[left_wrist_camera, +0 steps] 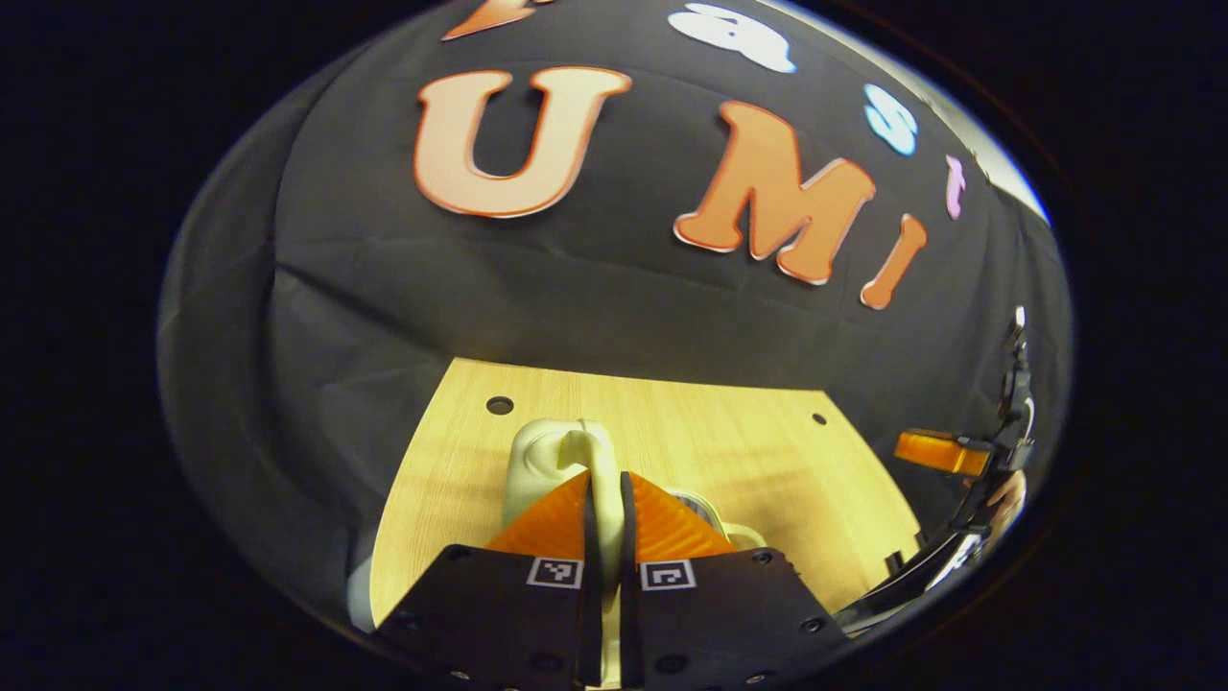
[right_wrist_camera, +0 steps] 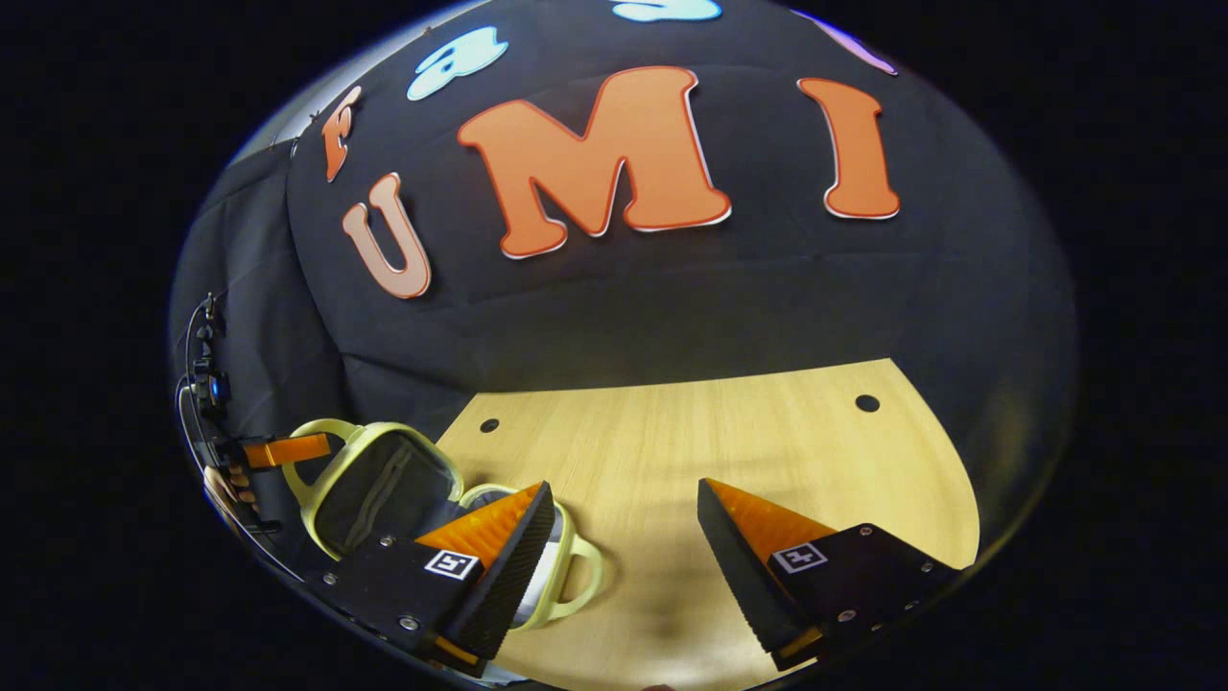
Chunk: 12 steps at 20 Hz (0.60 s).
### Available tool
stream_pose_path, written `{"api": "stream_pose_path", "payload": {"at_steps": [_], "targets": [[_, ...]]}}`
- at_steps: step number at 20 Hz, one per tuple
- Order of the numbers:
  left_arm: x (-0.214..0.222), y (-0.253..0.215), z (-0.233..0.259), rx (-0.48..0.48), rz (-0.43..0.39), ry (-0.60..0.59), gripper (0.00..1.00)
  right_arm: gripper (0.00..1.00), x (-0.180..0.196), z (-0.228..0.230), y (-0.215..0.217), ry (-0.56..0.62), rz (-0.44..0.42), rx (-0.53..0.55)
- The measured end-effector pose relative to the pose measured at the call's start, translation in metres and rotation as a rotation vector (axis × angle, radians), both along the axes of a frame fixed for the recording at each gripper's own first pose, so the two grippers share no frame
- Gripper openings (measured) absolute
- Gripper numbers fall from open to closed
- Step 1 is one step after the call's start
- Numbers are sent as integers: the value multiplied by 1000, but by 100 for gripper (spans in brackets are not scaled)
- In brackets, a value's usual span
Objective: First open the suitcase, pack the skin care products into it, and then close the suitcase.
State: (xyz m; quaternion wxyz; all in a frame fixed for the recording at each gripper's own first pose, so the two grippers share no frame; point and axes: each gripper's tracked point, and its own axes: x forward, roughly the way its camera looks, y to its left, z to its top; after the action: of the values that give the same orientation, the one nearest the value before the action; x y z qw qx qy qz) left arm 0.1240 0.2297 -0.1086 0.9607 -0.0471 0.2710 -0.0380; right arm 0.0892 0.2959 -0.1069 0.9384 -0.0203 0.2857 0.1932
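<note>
Near the desk's [right_wrist_camera: 767,451] left edge, the pale-yellow rounded suitcase [right_wrist_camera: 384,480] is lying open, its lid [left_wrist_camera: 552,461] pinched by the left gripper [left_wrist_camera: 604,509]. The right gripper [right_wrist_camera: 624,537] is hovering with ridged fingers spread wide over smooth wood.

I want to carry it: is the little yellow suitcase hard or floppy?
Probably hard: the suitcase lid stands open and keeps its curved shape while the left gripper pinches just one spot on it. It is likely light for its size, since that single pinch seems enough to hold it up. The smooth, rounded shell may be a bit slippery.
</note>
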Motion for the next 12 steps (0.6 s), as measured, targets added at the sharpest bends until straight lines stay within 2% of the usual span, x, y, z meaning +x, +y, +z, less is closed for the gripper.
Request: {"api": "stream_pose_path", "payload": {"at_steps": [2, 7, 12], "targets": [[5, -39, -9, 96, -15, 8, 7, 96, 4, 6, -23, -12, 5, 17], [14, -148, -56, 196, -80, 68, 10, 95, 20, 15, -87, -48, -18, 13], [30, -213, -125, 326, -111, 130, 8, 96, 33, 9, -154, -83, -88, -28]]}}
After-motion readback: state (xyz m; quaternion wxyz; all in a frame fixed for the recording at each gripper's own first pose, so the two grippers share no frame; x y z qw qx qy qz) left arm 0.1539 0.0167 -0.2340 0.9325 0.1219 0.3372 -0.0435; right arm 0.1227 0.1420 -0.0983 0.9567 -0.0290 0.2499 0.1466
